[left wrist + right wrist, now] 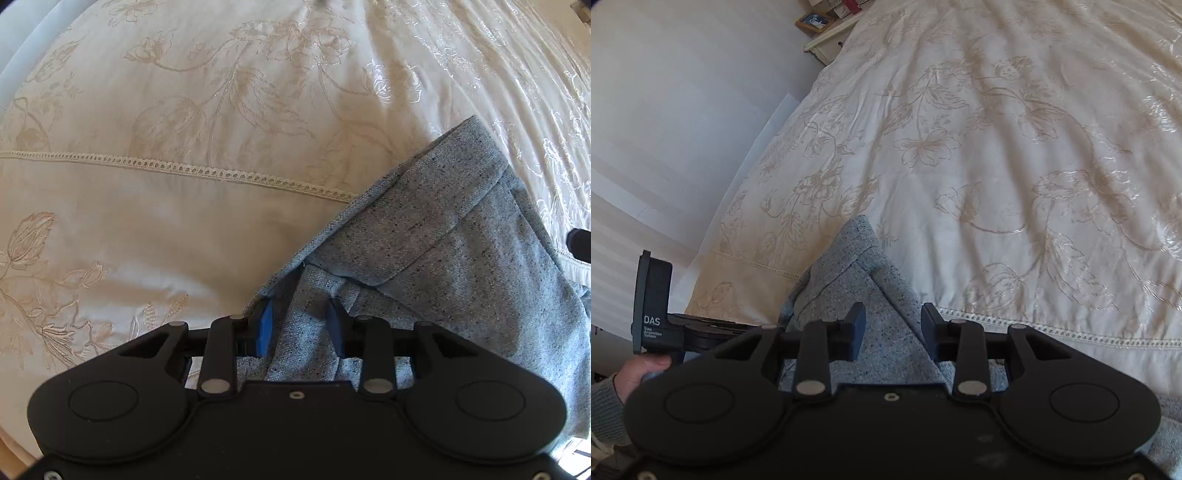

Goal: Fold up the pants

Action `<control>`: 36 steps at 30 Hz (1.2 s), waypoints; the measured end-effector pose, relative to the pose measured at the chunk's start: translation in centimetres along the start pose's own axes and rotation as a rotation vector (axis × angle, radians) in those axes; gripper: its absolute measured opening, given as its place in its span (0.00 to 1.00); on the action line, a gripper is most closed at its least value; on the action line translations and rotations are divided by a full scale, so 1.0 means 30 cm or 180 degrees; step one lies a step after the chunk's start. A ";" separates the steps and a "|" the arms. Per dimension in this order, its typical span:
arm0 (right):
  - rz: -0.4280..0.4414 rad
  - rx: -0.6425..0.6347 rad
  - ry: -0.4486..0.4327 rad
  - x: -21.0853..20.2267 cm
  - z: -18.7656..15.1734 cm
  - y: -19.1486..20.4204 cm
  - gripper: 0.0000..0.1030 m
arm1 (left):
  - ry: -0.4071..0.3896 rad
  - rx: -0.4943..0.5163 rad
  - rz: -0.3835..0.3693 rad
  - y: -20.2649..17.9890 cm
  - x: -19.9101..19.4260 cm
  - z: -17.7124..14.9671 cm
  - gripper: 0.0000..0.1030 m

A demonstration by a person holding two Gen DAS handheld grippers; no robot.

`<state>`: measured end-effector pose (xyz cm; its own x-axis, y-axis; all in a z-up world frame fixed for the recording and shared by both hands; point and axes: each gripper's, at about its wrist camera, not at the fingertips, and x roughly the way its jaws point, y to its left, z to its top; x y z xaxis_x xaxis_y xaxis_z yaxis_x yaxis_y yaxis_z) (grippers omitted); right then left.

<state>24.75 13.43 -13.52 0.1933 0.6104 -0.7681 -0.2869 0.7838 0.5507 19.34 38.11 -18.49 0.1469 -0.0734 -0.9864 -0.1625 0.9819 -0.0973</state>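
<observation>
Grey speckled pants (443, 236) lie bunched on a cream floral bedspread (184, 110). In the left wrist view the cloth runs from between my fingers up to the right, with a folded hem edge on top. My left gripper (301, 325) is open, its blue-padded fingers (264, 325) on either side of a fold of the pants. In the right wrist view the pants (857, 273) rise in a peak in front of my right gripper (893, 328), which is open with cloth between its fingers. The left gripper's body (653, 306) shows at the left, held by a hand.
The bedspread (997, 147) spreads wide to the far side and right, with a lace seam (1052, 332) near the front edge. A white wall (683, 110) runs along the bed's left. A bedside table with a picture frame (814, 22) stands at the top left.
</observation>
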 end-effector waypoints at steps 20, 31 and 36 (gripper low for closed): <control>0.0625 -0.1158 0.0235 -0.105 -0.132 0.322 0.09 | 0.0118 -0.0341 -0.0570 0.191 -0.031 0.009 0.44; 0.0246 -0.1636 0.0616 0.090 -0.586 0.533 0.10 | -0.0045 -0.0250 0.0017 0.333 -0.164 -0.061 0.37; 0.0018 -0.1657 0.0640 0.184 -0.619 0.554 0.10 | -0.0454 -0.0230 0.0150 0.314 -0.295 -0.071 0.37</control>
<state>3.62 27.73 -14.68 0.0221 0.5408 -0.8408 -0.7227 0.5897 0.3603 14.42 47.63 -10.94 0.2738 0.0030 -0.9618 -0.2416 0.9682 -0.0657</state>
